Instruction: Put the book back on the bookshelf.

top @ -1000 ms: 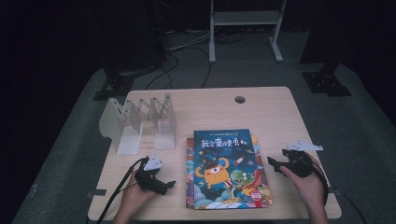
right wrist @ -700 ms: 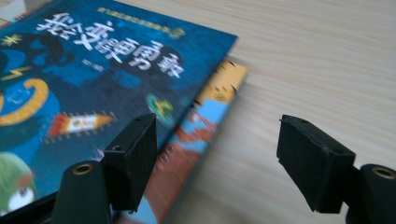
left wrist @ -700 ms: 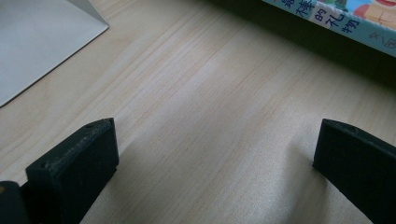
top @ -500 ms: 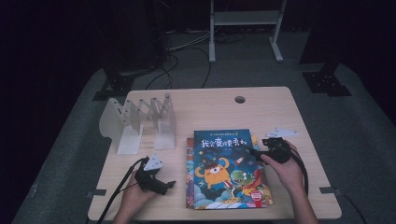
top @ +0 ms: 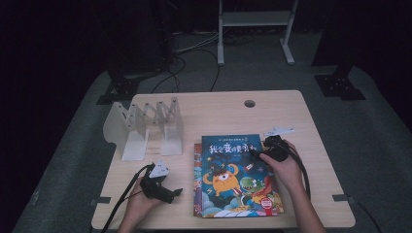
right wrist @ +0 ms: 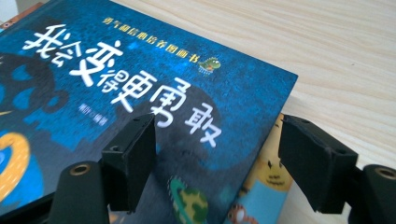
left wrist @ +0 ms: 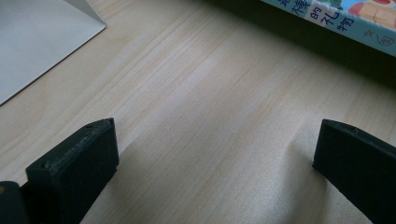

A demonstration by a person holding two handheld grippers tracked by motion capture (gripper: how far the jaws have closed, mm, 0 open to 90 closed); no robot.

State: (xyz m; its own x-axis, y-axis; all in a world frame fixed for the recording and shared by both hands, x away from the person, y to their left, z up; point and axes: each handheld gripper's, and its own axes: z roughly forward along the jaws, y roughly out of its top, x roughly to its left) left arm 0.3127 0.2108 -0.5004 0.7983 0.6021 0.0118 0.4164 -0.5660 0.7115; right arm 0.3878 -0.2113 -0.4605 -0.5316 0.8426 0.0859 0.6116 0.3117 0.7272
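Note:
A stack of picture books lies on the wooden table, topped by a dark blue book (top: 235, 174) with white Chinese title and cartoon monsters; another book's edge (top: 196, 182) pokes out at its left. My right gripper (top: 256, 154) is open over the blue book's (right wrist: 140, 93) upper right corner, one jaw above the cover, the other past its right edge, where a lighter book (right wrist: 261, 191) shows beneath. My left gripper (top: 174, 194) rests open on bare wood left of the stack, nothing between its jaws (left wrist: 215, 154). A book's edge (left wrist: 336, 18) is ahead of it.
A white expandable book stand (top: 145, 127) with several dividers stands at the table's back left; its base (left wrist: 37, 42) appears in the left gripper view. A round cable hole (top: 249, 103) is near the far edge. Dark floor and stands surround the table.
My right gripper has moved left and forward from the table's right side onto the blue book's upper right corner. The left gripper stays put.

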